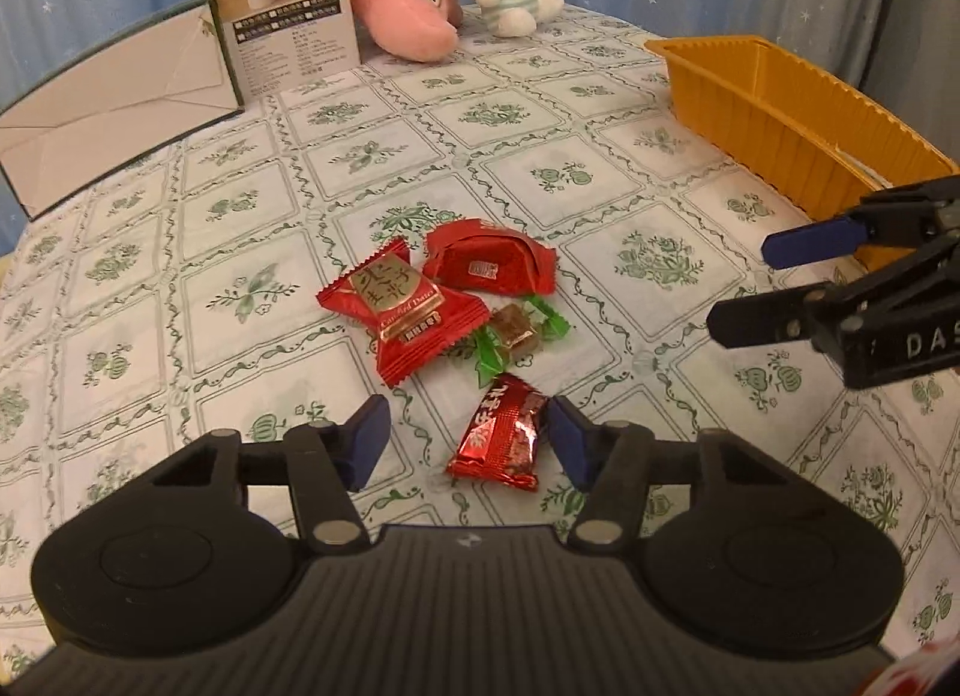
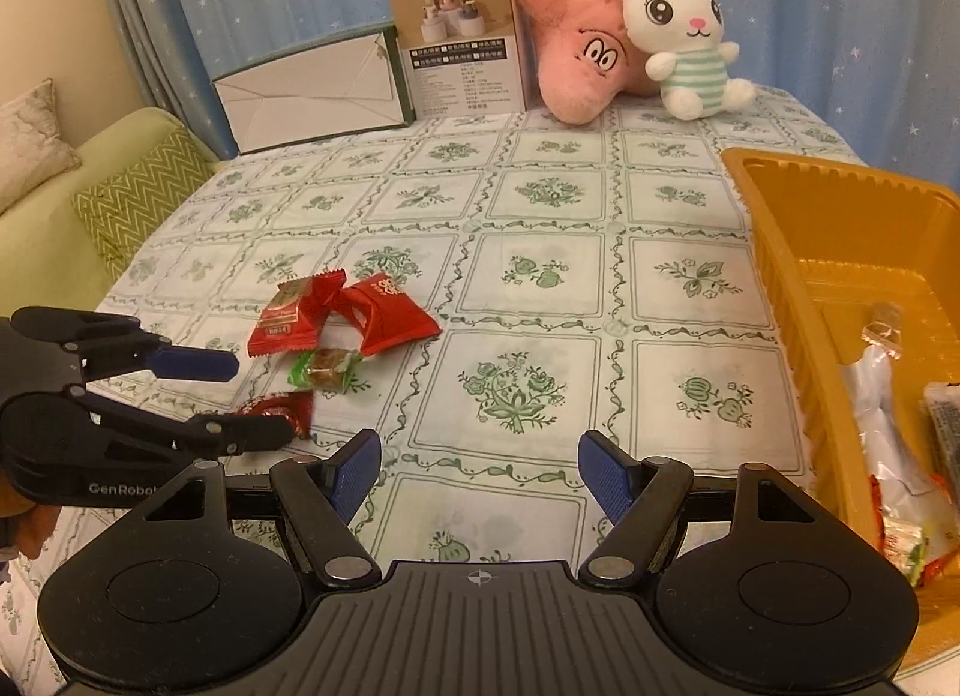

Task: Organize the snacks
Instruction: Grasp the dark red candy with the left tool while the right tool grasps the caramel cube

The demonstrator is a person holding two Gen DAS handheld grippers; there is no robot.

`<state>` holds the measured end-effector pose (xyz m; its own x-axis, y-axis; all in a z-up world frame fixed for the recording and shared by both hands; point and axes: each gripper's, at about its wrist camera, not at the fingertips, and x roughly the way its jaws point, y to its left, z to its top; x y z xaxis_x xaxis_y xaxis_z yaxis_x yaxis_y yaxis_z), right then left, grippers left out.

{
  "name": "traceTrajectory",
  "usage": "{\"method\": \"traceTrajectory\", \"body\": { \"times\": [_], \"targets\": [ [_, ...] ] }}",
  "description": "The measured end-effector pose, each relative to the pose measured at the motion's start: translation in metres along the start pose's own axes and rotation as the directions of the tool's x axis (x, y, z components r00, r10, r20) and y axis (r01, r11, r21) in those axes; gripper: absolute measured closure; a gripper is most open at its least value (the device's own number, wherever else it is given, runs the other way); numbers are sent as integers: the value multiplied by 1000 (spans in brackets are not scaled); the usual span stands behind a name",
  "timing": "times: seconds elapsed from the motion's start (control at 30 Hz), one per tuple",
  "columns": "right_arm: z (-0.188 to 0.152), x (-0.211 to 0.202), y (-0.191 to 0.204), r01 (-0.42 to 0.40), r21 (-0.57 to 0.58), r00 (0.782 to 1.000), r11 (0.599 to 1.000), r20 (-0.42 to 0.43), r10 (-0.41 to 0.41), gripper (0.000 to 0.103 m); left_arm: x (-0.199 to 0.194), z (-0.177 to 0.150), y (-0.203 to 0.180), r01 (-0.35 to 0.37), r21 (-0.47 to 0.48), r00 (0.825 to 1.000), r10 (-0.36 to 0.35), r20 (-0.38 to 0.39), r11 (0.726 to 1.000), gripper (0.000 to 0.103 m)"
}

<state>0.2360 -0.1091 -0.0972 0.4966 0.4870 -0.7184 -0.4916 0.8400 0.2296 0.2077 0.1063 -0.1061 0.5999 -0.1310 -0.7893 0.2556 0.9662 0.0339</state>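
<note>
Four wrapped snacks lie loose on the table (image 1: 600, 174), well apart from the tray (image 2: 774, 252), which looks like where they are meant to go since other packets already sit inside it. Nearest the tray side of the cluster is a flat red pouch (image 1: 489, 264); beside it a red date packet (image 1: 402, 309), a green candy (image 1: 516, 333) touching that packet's corner, and farthest from the tray a foil bar (image 1: 501, 435). The left hand-held gripper (image 1: 468, 435) has its jaws spread wide with the foil bar lying between the pads, not yet pinched, so I judge it is lined up for a pick. The right hand-held gripper (image 2: 480, 471) hovers open and empty just beside the tray, over bare cloth, seemingly free for the next snack.
</note>
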Motion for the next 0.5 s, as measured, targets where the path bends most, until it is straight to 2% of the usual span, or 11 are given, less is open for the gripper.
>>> {"method": "traceTrajectory", "body": {
  "times": [0.2, 0.23, 0.37, 0.5],
  "targets": [
    [-1, 8, 3, -2, -6, 1000, 1000, -9, 2, 30, 2, -1, -1, 39, -3, 999, -39, -16, 999, 71],
    [-1, 9, 4, -4, -8, 1000, 1000, -10, 4, 30, 1, 0, -2, 46, -3, 999, -46, -16, 999, 80],
    [2, 12, 9, -16, -27, 1000, 1000, -4, 16, 30, -5, -1, -1, 13, -7, 1000, -13, -15, 1000, 80],
    [4, 17, 18, -53, -68, 999, 996, 3, 53, 30, -17, -5, 9, -36, -62, 999, 36, 9, 997, 80]
  ]
}}
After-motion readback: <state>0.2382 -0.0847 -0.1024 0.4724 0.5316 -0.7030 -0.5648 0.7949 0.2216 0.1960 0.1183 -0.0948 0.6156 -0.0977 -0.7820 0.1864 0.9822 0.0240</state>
